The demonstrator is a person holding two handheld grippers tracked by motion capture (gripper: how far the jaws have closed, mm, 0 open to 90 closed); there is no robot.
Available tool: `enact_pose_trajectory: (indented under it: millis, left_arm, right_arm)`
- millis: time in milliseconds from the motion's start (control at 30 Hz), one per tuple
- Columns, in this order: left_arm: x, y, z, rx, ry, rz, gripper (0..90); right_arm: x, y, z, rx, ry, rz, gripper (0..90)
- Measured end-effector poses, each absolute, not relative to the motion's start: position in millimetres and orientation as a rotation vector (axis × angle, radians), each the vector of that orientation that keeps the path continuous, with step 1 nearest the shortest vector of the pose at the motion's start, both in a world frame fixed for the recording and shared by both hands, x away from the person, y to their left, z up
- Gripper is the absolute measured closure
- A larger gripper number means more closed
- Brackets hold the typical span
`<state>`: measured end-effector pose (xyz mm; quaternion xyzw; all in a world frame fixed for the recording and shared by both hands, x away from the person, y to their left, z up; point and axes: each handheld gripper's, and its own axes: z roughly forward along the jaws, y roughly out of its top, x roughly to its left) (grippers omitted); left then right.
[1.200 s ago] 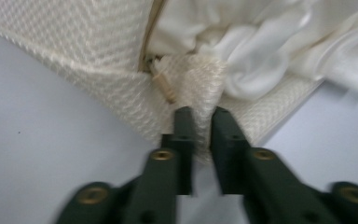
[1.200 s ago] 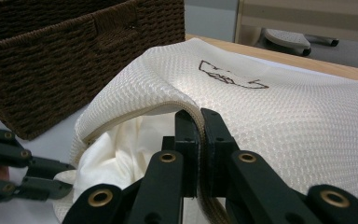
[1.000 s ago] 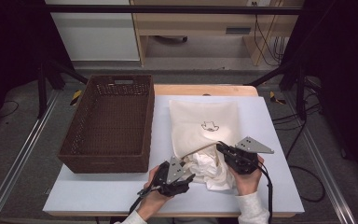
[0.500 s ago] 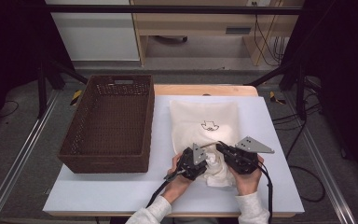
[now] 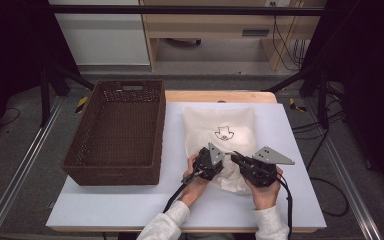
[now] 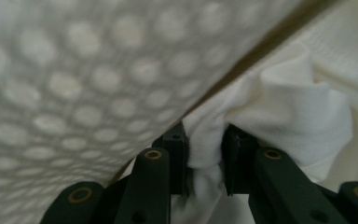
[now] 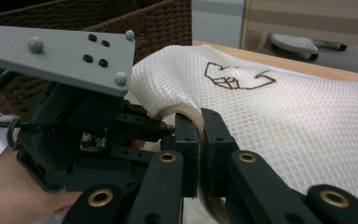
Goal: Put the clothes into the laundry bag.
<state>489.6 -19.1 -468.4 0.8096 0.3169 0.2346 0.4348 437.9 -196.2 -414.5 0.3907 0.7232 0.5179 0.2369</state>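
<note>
**Both grippers at the mouth of the mesh bag**

The white mesh bag (image 5: pixel 220 132) lies flat on the white table (image 5: pixel 105 210), just right of the brown wicker basket (image 5: pixel 117 131), its printed emblem facing up. The right gripper (image 7: pixel 199 122) pinches the bag's rim at the near edge, jaws nearly together on the mesh, and has kept its place over the last second. The left gripper (image 6: pixel 205 140) has crossed from the near left corner of the bag to sit just beside the right one. Its jaws narrowed sharply, then eased a little in the last half second, and their pads press a fold of white cloth (image 6: pixel 279 102) under the lifted mesh. The loose cloth that bulged at the bag's mouth a second ago now seems mostly tucked inside, though the hands hide that spot in the high view.
</note>
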Motion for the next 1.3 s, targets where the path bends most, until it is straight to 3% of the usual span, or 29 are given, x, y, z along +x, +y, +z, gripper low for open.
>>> enact_pose_trajectory:
  millis: [33,67,133,267,433,533,700,733,800,1100,1167,1233,1300]
  left_arm:
    - [487.9,-18.5,-467.4,2.017,0.79,0.586,69.9]
    - [482.8,-14.1,-463.1,2.022,0.799,0.548,60.1]
    - [473.2,-5.5,-458.3,2.021,0.77,0.533,49.4]
    - [453.2,20.7,-452.5,2.005,0.739,0.6,42.4]
    - [455.2,37.2,-456.7,2.048,0.771,0.614,45.6]
    - [461.2,36.5,-464.0,2.099,0.775,0.587,61.1]
    - [461.9,32.4,-471.8,2.169,0.762,0.618,73.4]
    - [461.3,33.0,-472.0,2.171,0.762,0.614,82.0]
    - [457.4,37.7,-468.7,2.162,0.76,0.615,84.8]
    - [441.1,60.9,-463.0,2.143,0.744,0.561,84.5]
    - [444.9,55.5,-470.7,2.146,0.755,0.537,78.2]
    - [446.3,51.8,-472.2,2.148,0.755,0.551,64.0]
    - [453.8,40.5,-474.5,2.157,0.758,0.592,59.3]
  right_arm:
    - [438.3,-197.0,-415.1,1.073,1.984,1.422,86.7]
    - [439.0,-198.3,-416.1,1.084,1.981,1.423,86.6]
    - [438.9,-199.4,-416.5,1.087,1.979,1.419,86.6]
    - [439.1,-200.3,-416.4,1.089,1.974,1.422,86.6]
    - [439.6,-198.6,-417.0,1.09,1.977,1.415,86.6]
    - [440.2,-197.0,-418.4,1.085,1.984,1.404,86.6]
    - [439.9,-198.9,-418.3,1.087,1.982,1.409,86.6]
    - [439.9,-199.3,-418.2,1.089,1.983,1.408,86.6]
    - [440.1,-199.3,-418.5,1.089,1.983,1.407,86.6]
    - [440.2,-198.0,-419.2,1.089,1.984,1.396,86.6]
    - [440.6,-193.9,-420.4,1.083,1.992,1.381,86.5]
    - [440.6,-193.3,-420.5,1.082,1.992,1.378,86.5]
    - [440.7,-194.5,-420.3,1.081,1.991,1.383,86.4]
